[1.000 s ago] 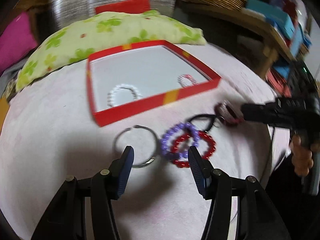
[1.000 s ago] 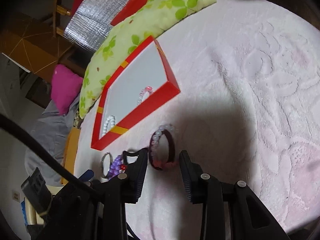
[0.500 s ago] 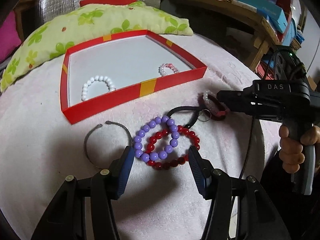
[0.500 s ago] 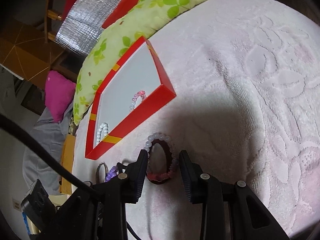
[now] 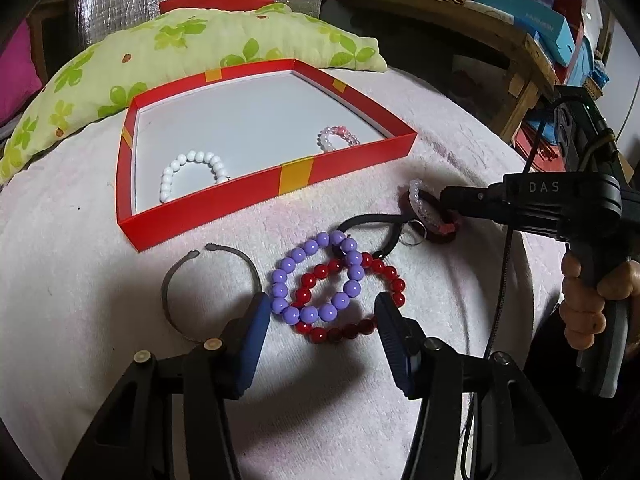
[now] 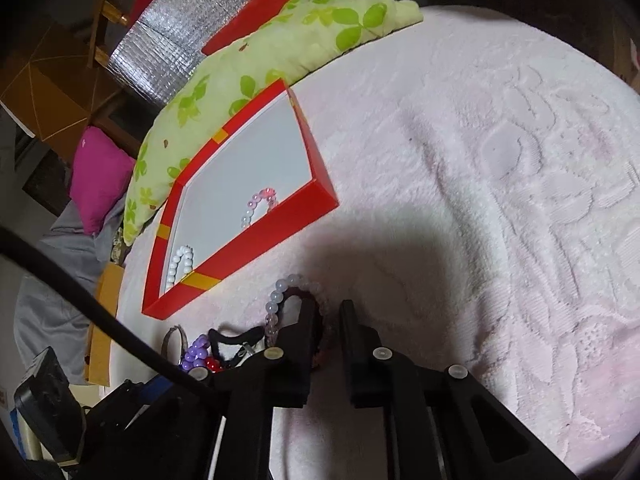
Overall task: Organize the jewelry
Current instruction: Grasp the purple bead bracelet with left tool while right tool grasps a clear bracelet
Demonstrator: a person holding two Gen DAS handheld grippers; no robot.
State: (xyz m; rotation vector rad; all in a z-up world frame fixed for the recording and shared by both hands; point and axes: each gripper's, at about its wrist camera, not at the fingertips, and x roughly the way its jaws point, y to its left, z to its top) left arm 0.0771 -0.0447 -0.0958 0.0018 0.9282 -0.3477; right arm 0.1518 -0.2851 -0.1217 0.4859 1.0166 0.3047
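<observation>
A pink textured cover spreads under everything. On it the red tray lies beyond both tools, in front of a green leaf-print pillow. Inside the tray lie a white bead bracelet toward its left and a small pink bead bracelet toward its right corner.

The left hand-held gripper stands half open just over the cover, gripping nothing. The purple bead bracelet and the red bead bracelet, overlapping each other, lie between its blue pads; whether the pads touch them cannot be told. A grey open bangle lies just left of the left pad, and a black cord with a small metal ring lies beyond the beads.

The right hand-held gripper, held by a hand, is closing, its jaws nearly together on the dark red bracelet that carries pale beads; that bracelet sits at the tips, near the tray's front right corner.

A second ago the right jaws stood apart around this bracelet. The left tool then had the bangle between its pads and the beaded pair at its right pad; the beaded pair now sits between them.
</observation>
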